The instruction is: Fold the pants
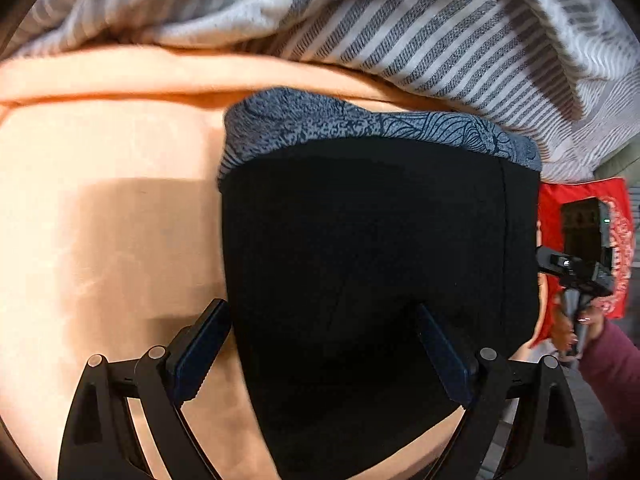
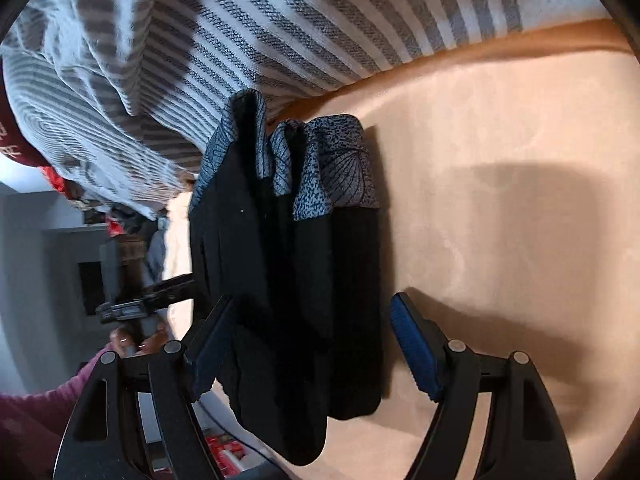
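The left gripper (image 1: 322, 350) stands wide, jaws straddling the folded black pants (image 1: 380, 264), pads not pressing. The right gripper (image 2: 310, 350) gapes too, pants (image 2: 288, 280) between its fingers on the peach sheet (image 2: 500, 200). No writing is legible.

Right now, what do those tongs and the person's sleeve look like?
Both tongs, left and right, are black, with angular cut-out arms, round silver pivot pins and dark blue ridged pads. The sleeve is maroon.
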`<act>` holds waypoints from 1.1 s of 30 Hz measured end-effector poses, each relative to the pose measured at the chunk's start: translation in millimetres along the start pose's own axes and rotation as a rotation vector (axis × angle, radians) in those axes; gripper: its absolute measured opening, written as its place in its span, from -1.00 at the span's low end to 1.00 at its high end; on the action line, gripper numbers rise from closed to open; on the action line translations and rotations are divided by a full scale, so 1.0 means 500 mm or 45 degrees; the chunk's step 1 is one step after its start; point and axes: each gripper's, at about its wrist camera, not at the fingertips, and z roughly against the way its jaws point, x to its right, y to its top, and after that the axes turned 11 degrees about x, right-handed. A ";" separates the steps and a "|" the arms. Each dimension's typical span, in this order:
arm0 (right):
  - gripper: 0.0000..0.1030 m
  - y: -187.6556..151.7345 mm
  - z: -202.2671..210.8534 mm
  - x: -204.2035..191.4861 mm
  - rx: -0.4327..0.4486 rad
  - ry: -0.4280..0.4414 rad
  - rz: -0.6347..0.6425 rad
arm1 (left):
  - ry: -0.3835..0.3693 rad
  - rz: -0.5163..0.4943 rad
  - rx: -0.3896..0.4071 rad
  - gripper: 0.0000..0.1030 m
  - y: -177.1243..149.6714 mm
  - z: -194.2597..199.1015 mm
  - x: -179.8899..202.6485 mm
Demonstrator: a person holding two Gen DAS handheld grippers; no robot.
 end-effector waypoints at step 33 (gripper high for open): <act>-0.10 -0.157 0.089 -0.078 0.049 0.118 -0.177 | 0.002 -0.056 0.138 0.23 -0.175 0.094 0.184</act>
